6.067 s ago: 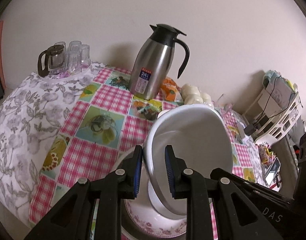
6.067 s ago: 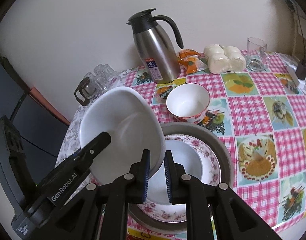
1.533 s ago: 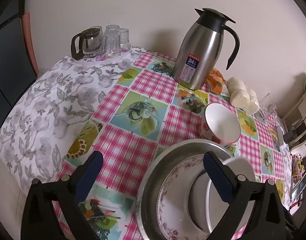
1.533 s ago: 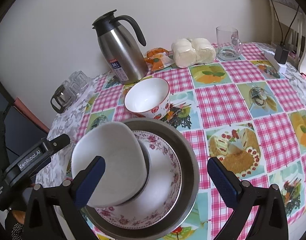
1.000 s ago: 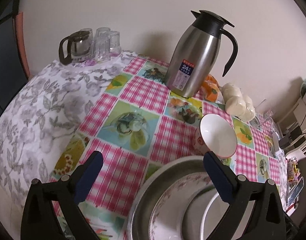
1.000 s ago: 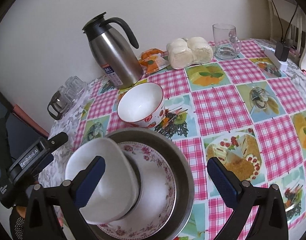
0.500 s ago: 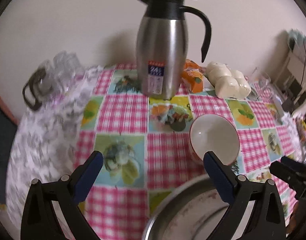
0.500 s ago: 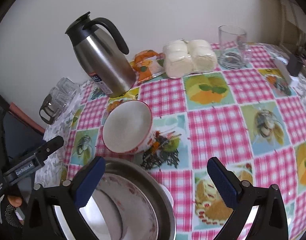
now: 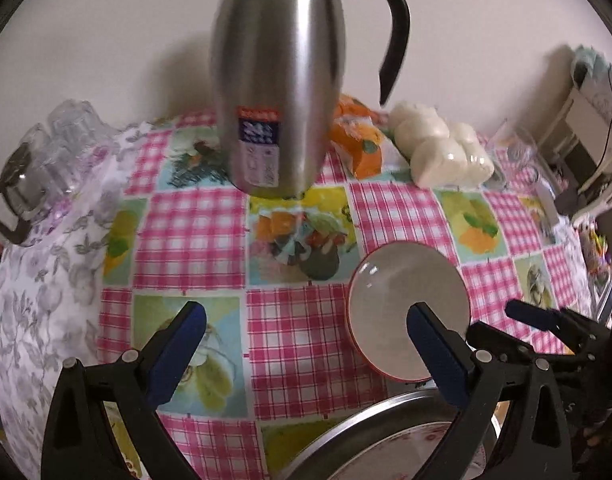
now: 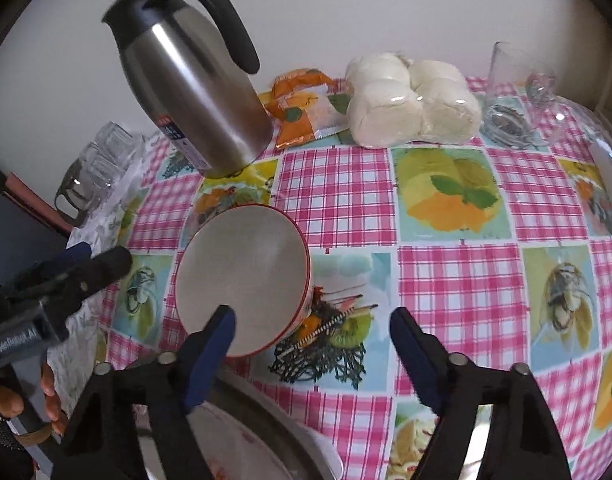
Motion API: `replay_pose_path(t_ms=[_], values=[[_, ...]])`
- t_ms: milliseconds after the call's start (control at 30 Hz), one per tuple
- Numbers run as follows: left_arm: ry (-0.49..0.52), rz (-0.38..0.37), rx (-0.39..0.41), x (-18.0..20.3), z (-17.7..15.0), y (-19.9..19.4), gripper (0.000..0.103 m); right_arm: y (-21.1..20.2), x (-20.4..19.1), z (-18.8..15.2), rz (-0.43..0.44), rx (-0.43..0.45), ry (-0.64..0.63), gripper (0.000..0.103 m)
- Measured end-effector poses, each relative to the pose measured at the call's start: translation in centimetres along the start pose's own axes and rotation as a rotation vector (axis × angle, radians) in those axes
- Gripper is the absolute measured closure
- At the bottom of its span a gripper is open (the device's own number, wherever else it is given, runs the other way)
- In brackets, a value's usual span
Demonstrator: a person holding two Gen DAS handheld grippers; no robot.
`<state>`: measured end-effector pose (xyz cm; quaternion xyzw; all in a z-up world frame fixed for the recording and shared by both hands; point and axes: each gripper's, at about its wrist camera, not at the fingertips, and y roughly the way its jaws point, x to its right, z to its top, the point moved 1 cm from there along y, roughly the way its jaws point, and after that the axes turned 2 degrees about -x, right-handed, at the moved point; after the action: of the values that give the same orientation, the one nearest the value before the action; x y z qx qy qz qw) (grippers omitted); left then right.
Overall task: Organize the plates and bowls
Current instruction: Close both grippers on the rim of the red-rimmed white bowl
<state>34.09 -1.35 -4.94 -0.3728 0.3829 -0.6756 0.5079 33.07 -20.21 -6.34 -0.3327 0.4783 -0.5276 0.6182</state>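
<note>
Two pairs of tongs, left (image 9: pixel 302 354) and right (image 10: pixel 311 354), hang spread wide and grasp nothing above the near edge of the desk (image 10: pixel 457 276), where a floral plate (image 10: pixel 242 448) lies inside a wide steel basin (image 9: pixel 369 420). Just beyond the basin rim a red-rimmed bowl (image 10: pixel 242 276) stands on the checked cloth, partly behind the right tongs' left finger (image 10: pixel 208 354). Farther back a steel thermos jug (image 9: pixel 276 80) stands upright near the wall, with an orange packet (image 10: pixel 302 108) and bagged white buns (image 10: pixel 409 100) to its right.
</note>
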Motion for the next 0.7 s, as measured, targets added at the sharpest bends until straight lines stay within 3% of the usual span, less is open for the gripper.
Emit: replay_pose_path(t_ms=[267,333,400,533,700], values=[[0.0,-0.038,-0.114,0.3,-0.4,3.6,0.004,3.2,-0.5,0.5,-0.004,-0.064,-0.021,0.043],[-0.001,-0.044,-0.137,0.4,-0.5,4.2,0.012,3.7,-0.7,0.5,-0.009,-0.075,-0.03,0.049],[-0.005,-0.051,-0.166,0.4,-0.6,5.0,0.029,4.3,-0.8,0.5,-0.009,-0.091,-0.037,0.052],[-0.006,-0.07,-0.194,0.5,-0.8,6.0,0.035,5.2,-1.0,0.6,-0.009,-0.115,-0.048,0.061],[-0.001,-0.103,-0.24,1.0,-1.0,7.0,0.059,5.8,-0.9,0.6,0.038,-0.135,-0.022,0.073]])
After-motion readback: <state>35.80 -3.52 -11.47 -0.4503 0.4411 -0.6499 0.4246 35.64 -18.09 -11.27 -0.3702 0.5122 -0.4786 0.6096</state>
